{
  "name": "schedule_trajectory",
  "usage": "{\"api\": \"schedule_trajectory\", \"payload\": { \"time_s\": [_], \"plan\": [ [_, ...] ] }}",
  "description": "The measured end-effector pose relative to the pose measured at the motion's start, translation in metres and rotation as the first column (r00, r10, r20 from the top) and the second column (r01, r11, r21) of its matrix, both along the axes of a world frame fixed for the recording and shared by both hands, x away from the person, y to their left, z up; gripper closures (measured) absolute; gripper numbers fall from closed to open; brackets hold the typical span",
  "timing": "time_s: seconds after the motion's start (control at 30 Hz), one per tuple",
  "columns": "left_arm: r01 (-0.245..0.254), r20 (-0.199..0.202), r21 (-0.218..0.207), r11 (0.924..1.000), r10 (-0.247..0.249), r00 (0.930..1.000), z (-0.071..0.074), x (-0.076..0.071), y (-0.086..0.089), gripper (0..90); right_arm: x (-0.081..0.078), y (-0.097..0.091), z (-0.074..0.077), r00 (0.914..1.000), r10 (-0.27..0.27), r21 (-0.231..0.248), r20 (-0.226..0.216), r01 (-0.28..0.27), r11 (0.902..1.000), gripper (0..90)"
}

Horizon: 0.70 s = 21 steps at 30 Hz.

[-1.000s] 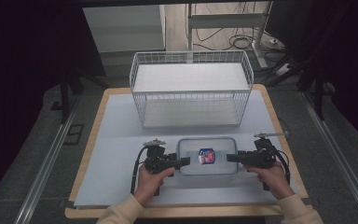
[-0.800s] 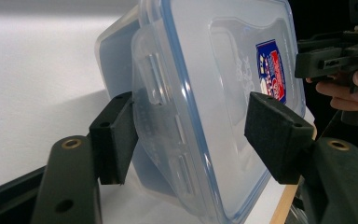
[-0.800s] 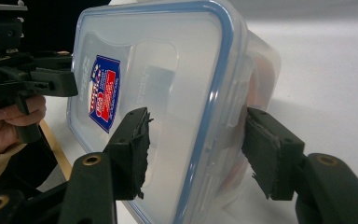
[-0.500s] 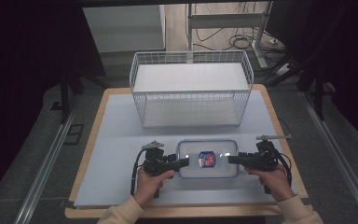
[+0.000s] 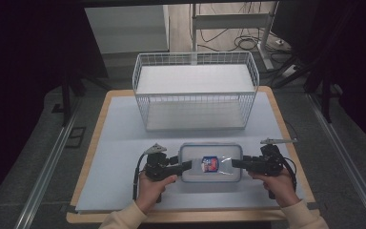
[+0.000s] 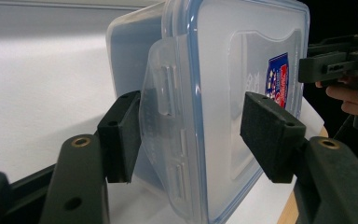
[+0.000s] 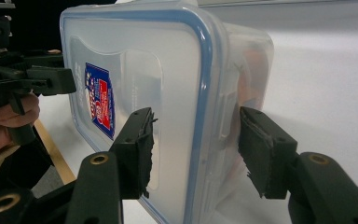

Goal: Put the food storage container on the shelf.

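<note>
Nearest the person, a clear rectangular plastic food container with a blue-sealed snap-on lid and a red-and-blue label (image 5: 211,162) lies flat on the pale sheet covering the wooden-edged table (image 5: 119,143), between the two hands and in front of the white wire basket (image 5: 195,90) that stands farther back. The left gripper (image 5: 185,165) is at the container's left end and the right gripper (image 5: 237,163) at its right end. In the left gripper view the container (image 6: 214,93) sits between spread jaws; one foam pad (image 6: 121,135) stands against the hinged side latch (image 6: 164,121), the other is off the lid face with a visible gap, so this gripper is released, not clamped. In the right gripper view the container (image 7: 168,102) likewise sits between parted jaws, both worn pads apart from the plastic, so that gripper is also unclenched. Judgement: the box looks light and stiff in the walls, but smooth and likely slippery under foam; the lid panel may flex. The firmest hold is probably across the lid rim and base at each short end, clear of the latch, which could spring open if squeezed. The high view gives the layout and the basket; the gripper views alone reveal the pad gaps, the latch, and a faint orange shape (image 7: 256,74) inside, which I cannot identify
</note>
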<state>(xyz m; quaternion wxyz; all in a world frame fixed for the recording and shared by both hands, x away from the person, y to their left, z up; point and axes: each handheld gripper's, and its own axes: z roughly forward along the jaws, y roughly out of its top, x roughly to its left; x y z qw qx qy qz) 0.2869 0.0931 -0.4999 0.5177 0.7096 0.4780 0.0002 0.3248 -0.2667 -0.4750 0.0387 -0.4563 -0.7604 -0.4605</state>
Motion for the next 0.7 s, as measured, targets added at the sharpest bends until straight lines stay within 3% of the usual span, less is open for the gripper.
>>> {"api": "schedule_trajectory", "payload": {
  "time_s": [0.7],
  "plan": [
    [0.001, 0.075, 0.016, 0.9999, -0.003, 0.9972, 0.017, -0.003, 0.004, 40.8, -0.001, 0.002, 0.014, 0.9978, -0.001, 0.030, 0.066, -0.001, 0.9995, 47.1]
  ]
}}
